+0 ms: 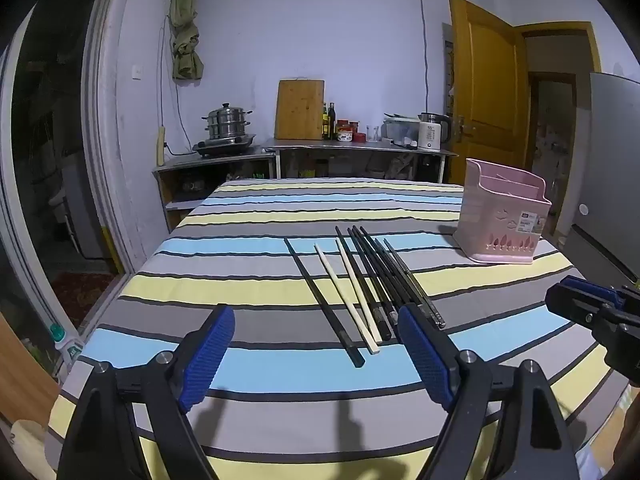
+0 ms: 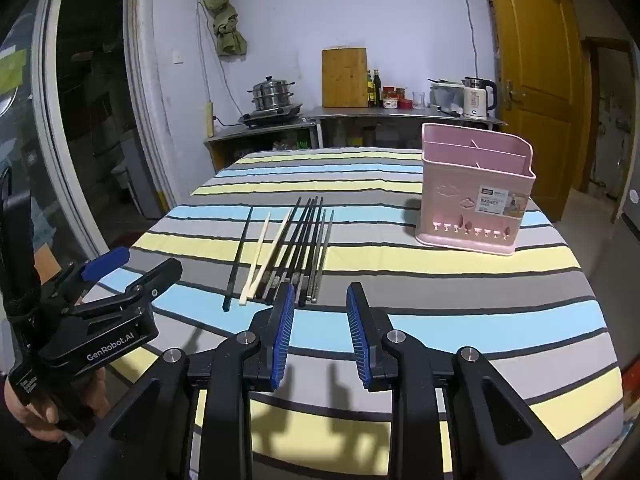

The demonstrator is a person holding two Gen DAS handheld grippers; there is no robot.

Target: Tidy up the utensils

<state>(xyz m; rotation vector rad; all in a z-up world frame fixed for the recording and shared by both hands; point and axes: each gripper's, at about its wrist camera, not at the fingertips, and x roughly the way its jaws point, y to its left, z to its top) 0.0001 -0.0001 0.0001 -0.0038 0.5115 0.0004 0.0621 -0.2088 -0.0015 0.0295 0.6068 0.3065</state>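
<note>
striped tablecloth (image 1: 248,264): two pale chopsticks (image 1: 347,297), one pink basket (image 2: 476,196); left gripper (image 1: 316,354) and right gripper (image 2: 320,328) both gaping, empty.

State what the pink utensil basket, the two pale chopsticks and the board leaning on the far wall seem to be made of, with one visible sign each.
Pink utensil basket: probably moulded plastic; even matt colour, embossed clouds, cut-out slots.
Pale chopsticks: perhaps bamboo, wood or cream plastic; plain dull surface, grain too small to see.
Board: likely wood or bamboo; warm brown with lengthwise streaks.
</note>
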